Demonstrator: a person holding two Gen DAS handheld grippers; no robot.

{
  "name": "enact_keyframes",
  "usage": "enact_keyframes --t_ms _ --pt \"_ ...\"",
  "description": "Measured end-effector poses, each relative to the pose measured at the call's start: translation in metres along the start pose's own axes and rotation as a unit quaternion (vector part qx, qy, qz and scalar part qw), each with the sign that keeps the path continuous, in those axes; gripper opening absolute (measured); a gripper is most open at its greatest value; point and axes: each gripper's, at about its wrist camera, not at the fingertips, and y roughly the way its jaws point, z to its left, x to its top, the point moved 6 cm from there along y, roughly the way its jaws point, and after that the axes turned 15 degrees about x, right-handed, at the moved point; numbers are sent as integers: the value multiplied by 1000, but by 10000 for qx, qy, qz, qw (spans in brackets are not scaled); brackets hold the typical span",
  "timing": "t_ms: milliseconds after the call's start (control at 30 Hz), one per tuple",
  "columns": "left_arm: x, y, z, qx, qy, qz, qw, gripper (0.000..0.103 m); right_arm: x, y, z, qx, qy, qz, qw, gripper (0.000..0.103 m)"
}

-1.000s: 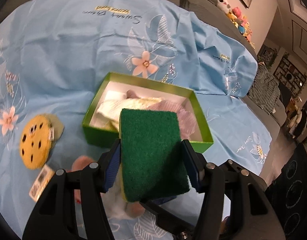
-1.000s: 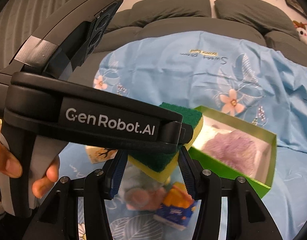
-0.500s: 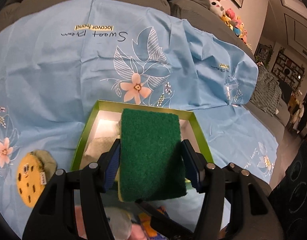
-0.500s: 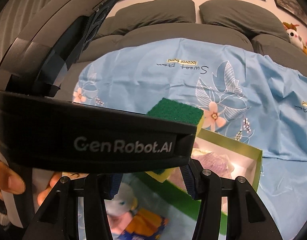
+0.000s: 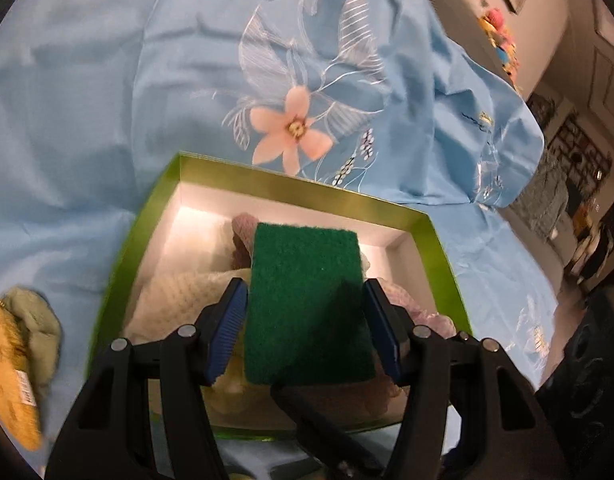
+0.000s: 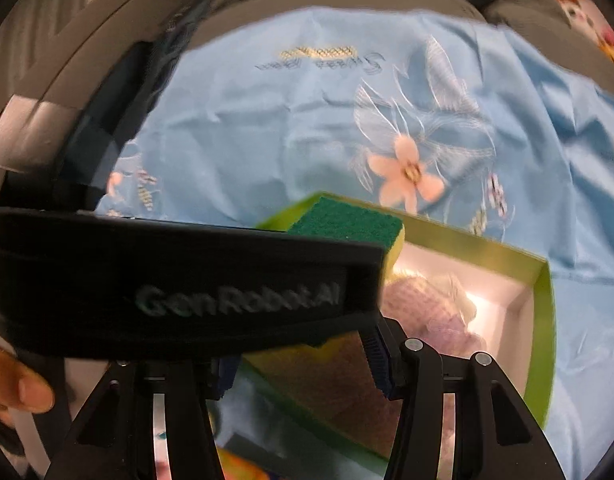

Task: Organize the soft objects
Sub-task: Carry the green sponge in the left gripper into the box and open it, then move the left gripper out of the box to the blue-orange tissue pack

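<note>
Blue cloth (image 5: 107,100), left claw (image 5: 305,330) opening, sponge (image 5: 307,308) between.

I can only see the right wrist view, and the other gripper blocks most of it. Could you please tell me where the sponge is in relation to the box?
Observer: The sponge sits green side up between the fingers of the left gripper, over the middle of the green box. The jaws are opening.
Operator: Thank you. What lies beneath it on the side hidden from me?
Observer: A cream knitted cloth fills that left part of the box.
Operator: Is anything lying outside the box there?
Observer: Yes, a yellow item with a pale green cloth lies on the blue sheet, left of the box.
</note>
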Motion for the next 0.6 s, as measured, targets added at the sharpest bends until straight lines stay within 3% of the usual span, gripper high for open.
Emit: enact_keyframes --t_ms 67,200,333,600 --pt "-2 1 6 197 -96 41 9998 88 -3 4 -8 -260 170 115 9995 69" --pt "-2 -17 21 417 -251 -74 9988 101 -7 -3 -11 -275 221 105 9993 71" --pt "-1 -51 37 357 -475 -261 9979 102 -10 -21 -6 -474 -4 26 9989 75" --pt "-19 -117 69 624 -714 -633 9935 102 -14 -54 7 -153 170 -273 9994 76"
